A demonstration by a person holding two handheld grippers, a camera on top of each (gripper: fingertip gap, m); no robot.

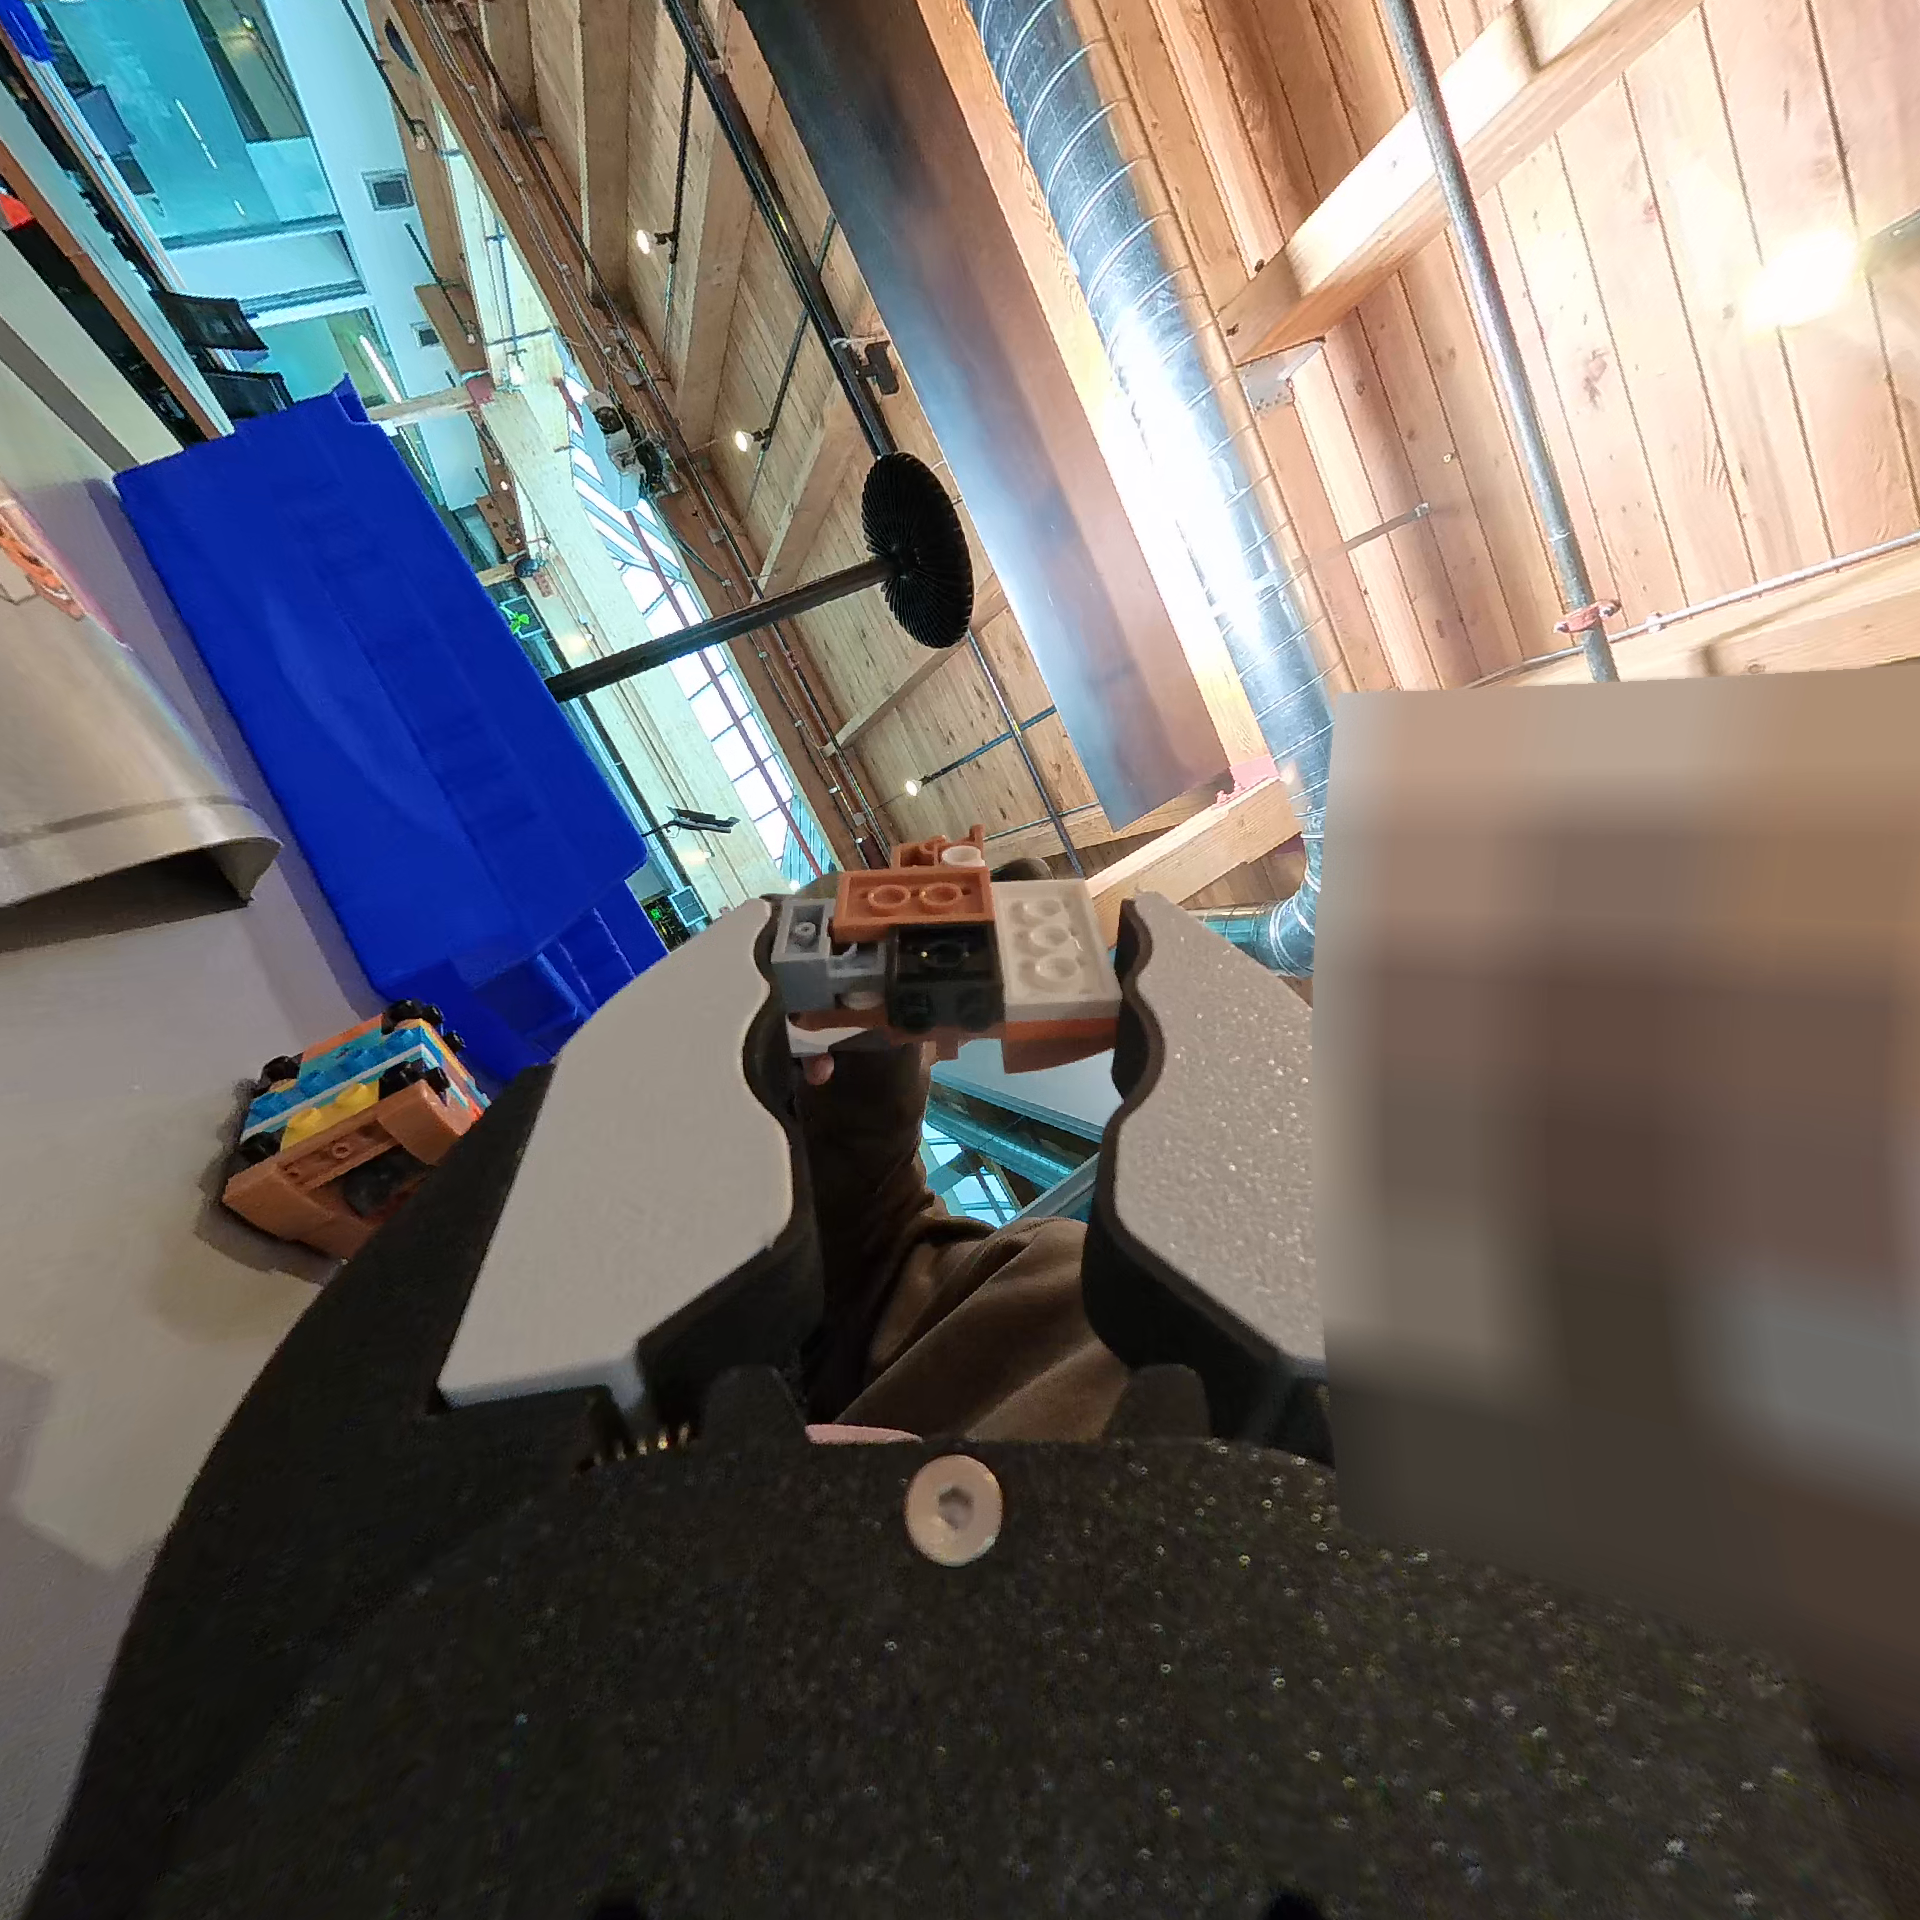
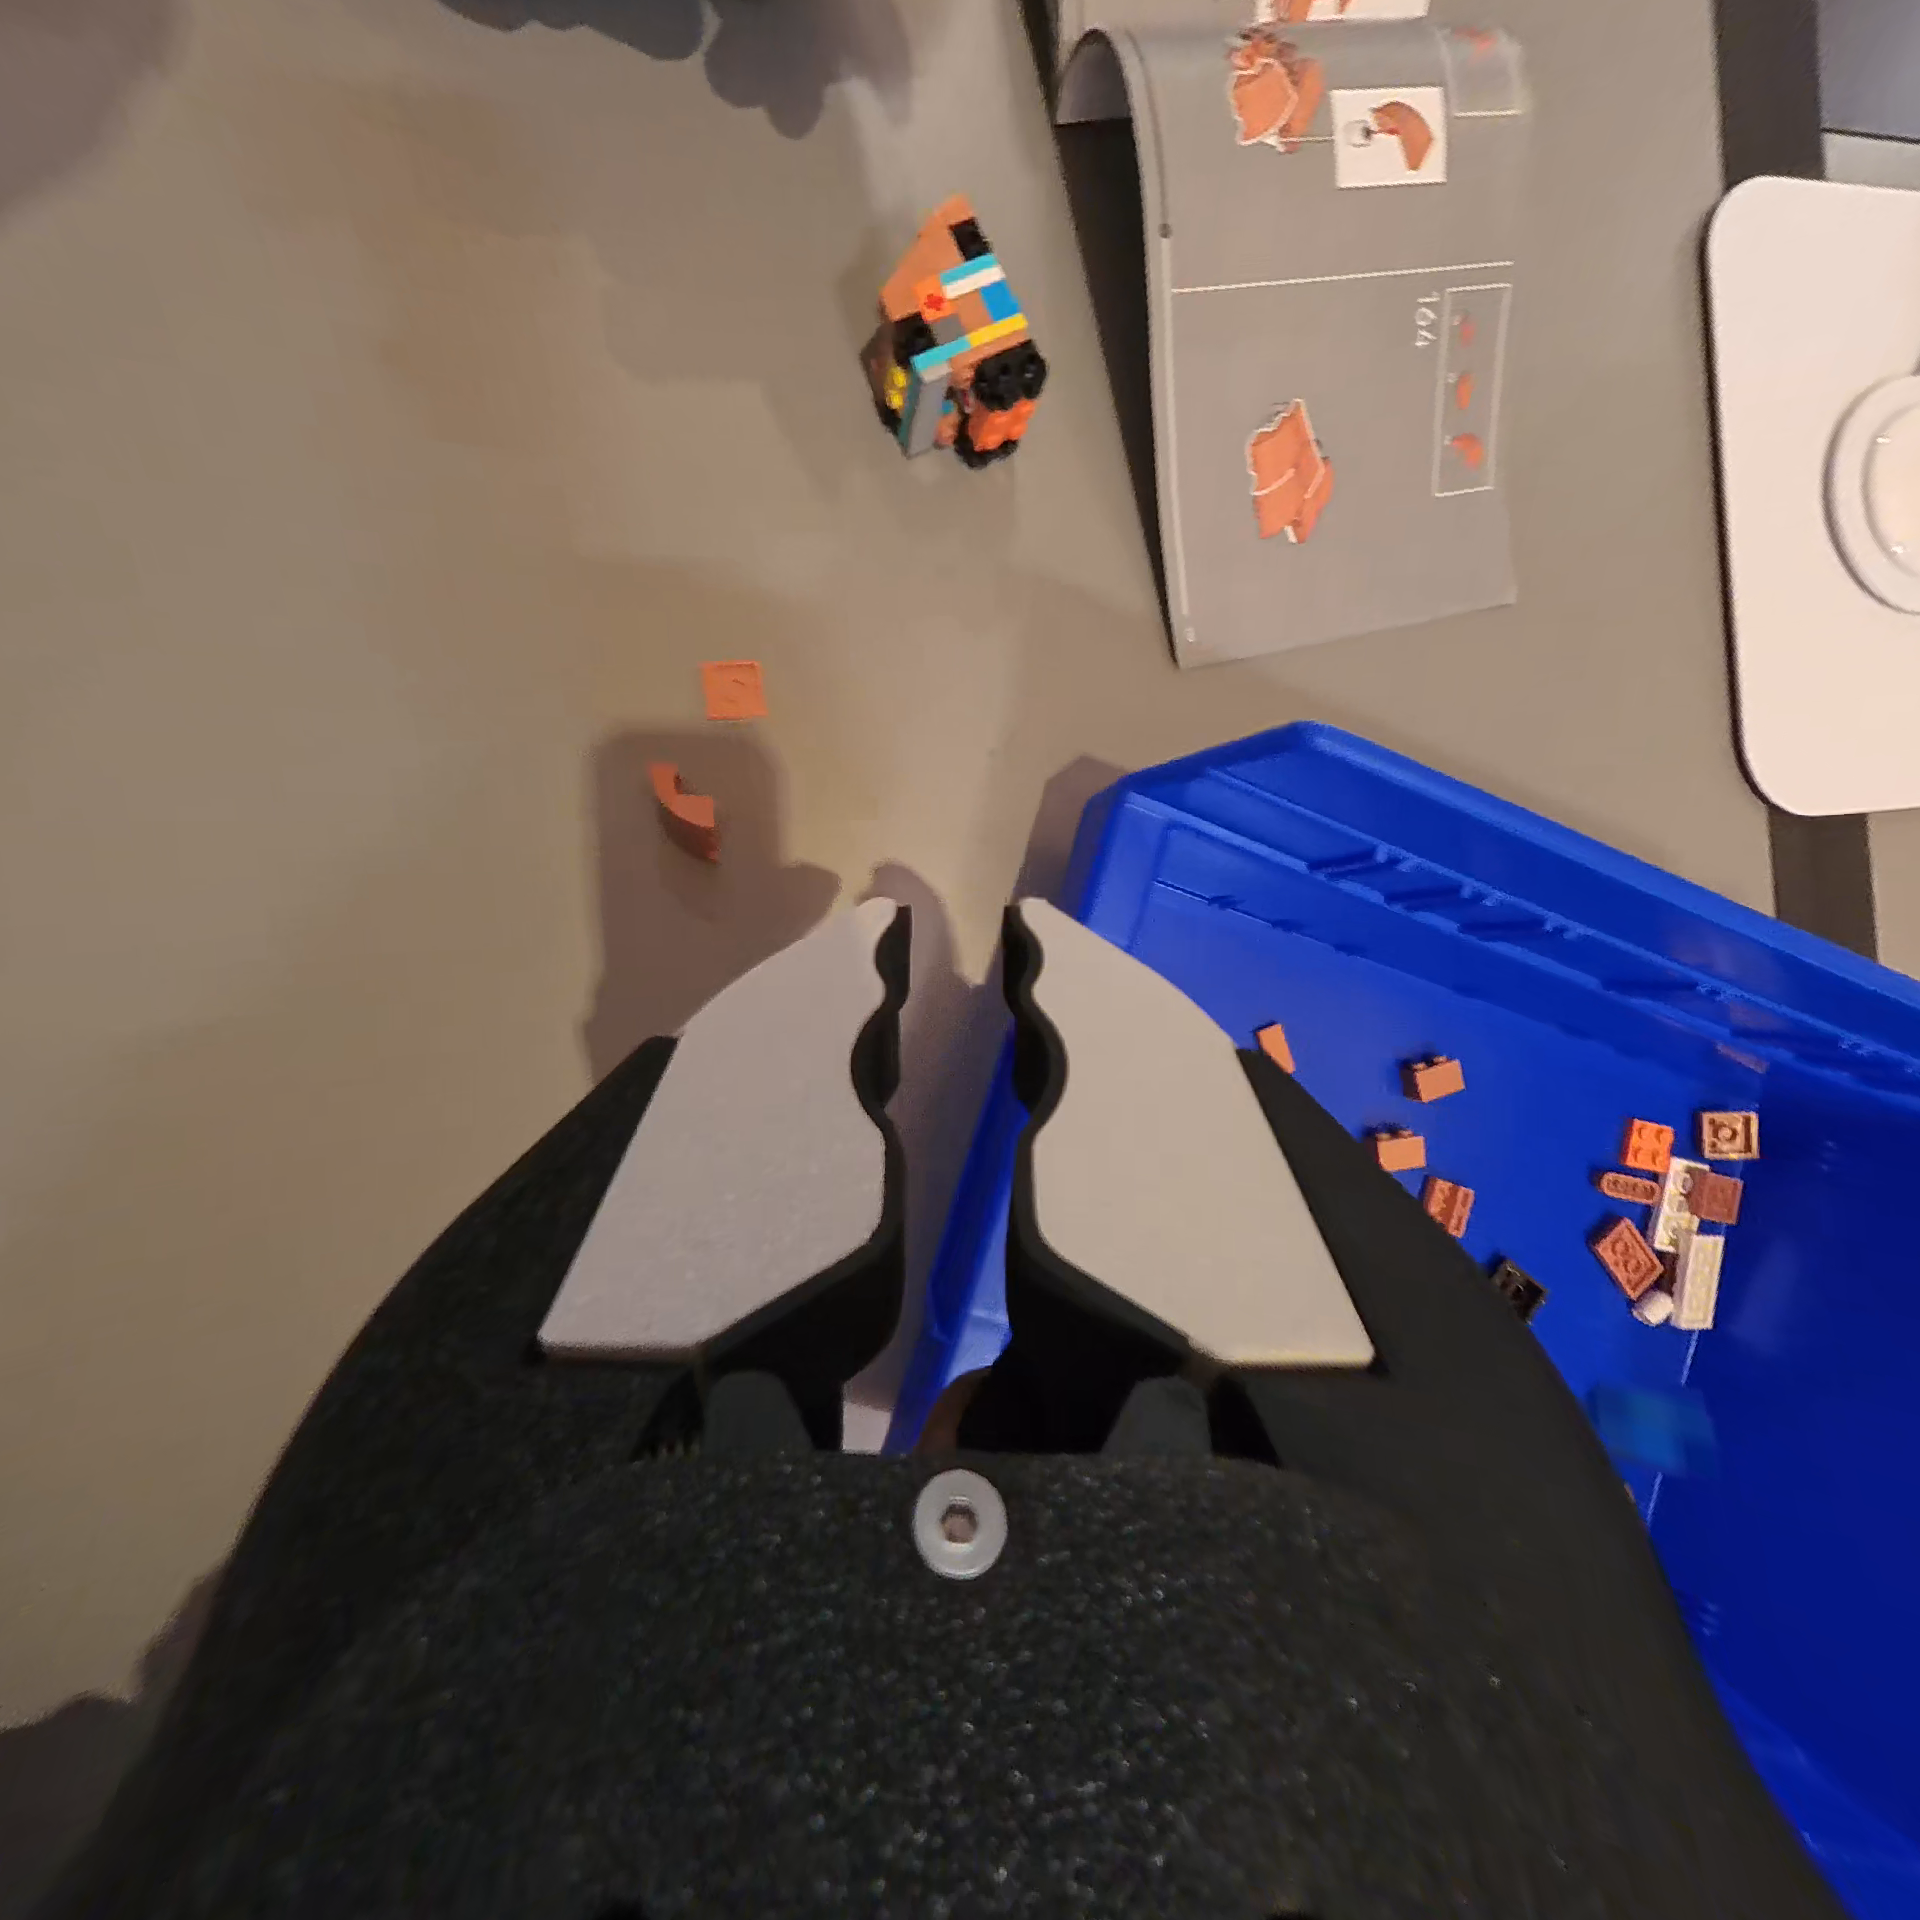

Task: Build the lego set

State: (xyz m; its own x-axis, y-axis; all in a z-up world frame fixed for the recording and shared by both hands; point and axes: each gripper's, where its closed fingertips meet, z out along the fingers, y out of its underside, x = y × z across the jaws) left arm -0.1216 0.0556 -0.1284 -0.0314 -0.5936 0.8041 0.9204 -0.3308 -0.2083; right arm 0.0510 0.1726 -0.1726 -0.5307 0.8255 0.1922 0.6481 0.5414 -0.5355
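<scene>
My left gripper (image 1: 943, 971) is shut on a small lego sub-assembly (image 1: 940, 961) of brown, black, grey and white pieces, held up in the air and tilted toward the ceiling. My right gripper (image 2: 956, 920) hangs above the grey table (image 2: 364, 468), its jaws a narrow gap apart and empty. Just ahead of it lie a curved brown piece (image 2: 686, 821) and a flat orange tile (image 2: 734, 690). A larger multicoloured lego build stands on the table in both views (image 1: 353, 1127) (image 2: 956, 348). A blue bin (image 2: 1507, 935) to the right holds several loose brown and white pieces (image 2: 1673, 1216).
The open instruction booklet (image 2: 1340, 343) lies at the back right. A white pad (image 2: 1808, 488) with a round object sits at the far right. The blue bin (image 1: 374, 717) and the booklet's edge (image 1: 114, 821) also show in the left wrist view. A person's sleeve (image 1: 935, 1299) is behind the left fingers. The grippers' ends are close to 20 cm from one another. To the flat orange tile (image 2: 734, 690): right tips about 11 cm, left tips about 20 cm.
</scene>
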